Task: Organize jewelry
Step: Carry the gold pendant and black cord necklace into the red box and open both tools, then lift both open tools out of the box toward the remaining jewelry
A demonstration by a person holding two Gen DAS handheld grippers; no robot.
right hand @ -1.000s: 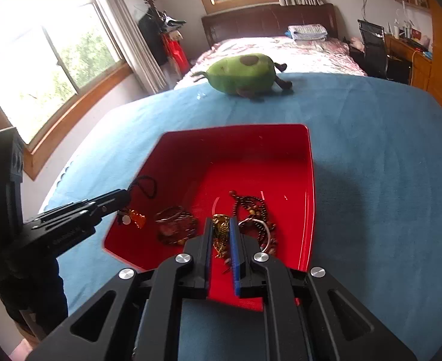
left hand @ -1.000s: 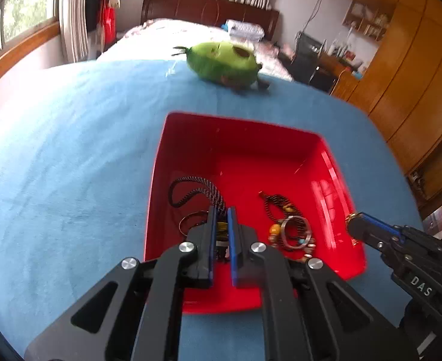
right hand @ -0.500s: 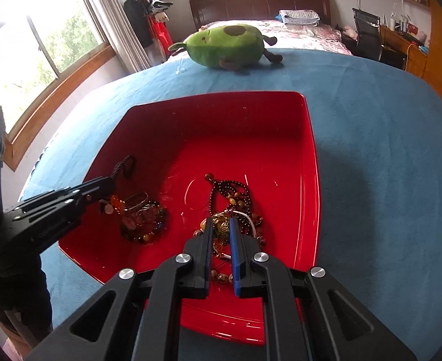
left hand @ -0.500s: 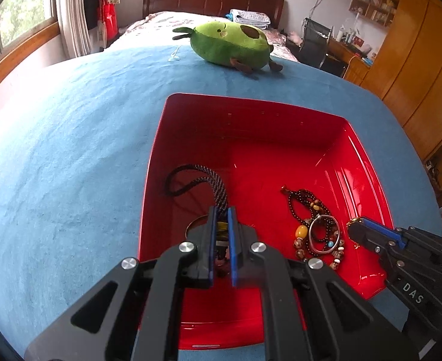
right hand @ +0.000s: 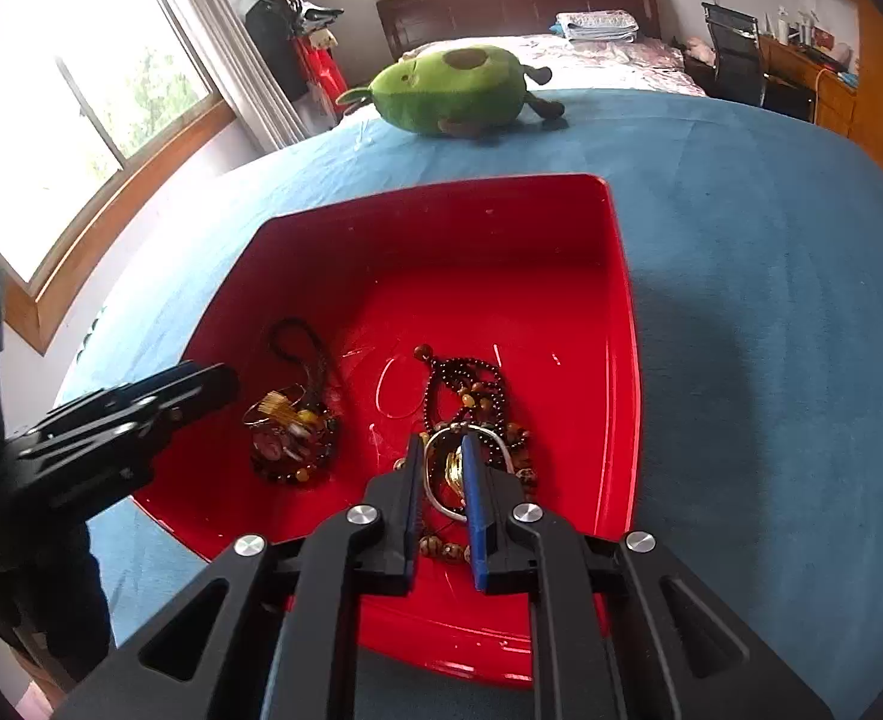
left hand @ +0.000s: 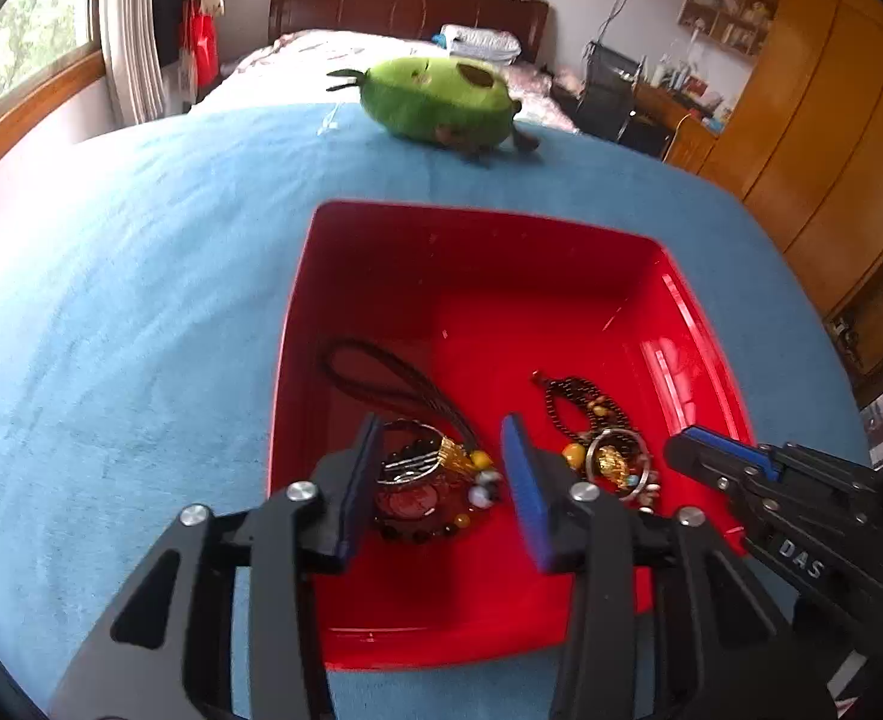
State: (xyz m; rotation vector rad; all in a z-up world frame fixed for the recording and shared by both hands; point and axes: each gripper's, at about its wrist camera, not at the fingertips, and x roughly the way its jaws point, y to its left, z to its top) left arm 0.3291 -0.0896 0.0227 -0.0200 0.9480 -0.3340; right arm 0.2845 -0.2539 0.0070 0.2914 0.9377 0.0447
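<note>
A red tray [left hand: 294, 312] [right hand: 628, 324] sits on a blue cloth. My left gripper [left hand: 441, 444] hangs over its near left part, and its jaws are opening. A dark cord with a beaded bracelet bundle [left hand: 426, 483] [right hand: 291, 441] lies on the tray floor between them, untouched. My right gripper [right hand: 441, 462] is low over the tray's near right. Its jaws are opening a little, and a pile of dark bead strands with a silver bangle and gold charm [right hand: 477, 414] [left hand: 606, 450] lies between and under them.
A green avocado plush toy [left hand: 435, 99] [right hand: 453, 90] lies on the blue cloth [left hand: 111, 300] beyond the tray. Behind it are a bed, windows on the left and wooden cabinets on the right. Each gripper shows at the edge of the other's view.
The left jaws have parted and the cord and bracelet bundle now lies loose in the tray. The right jaws have parted slightly over the bead pile after sinking lower into the tray.
</note>
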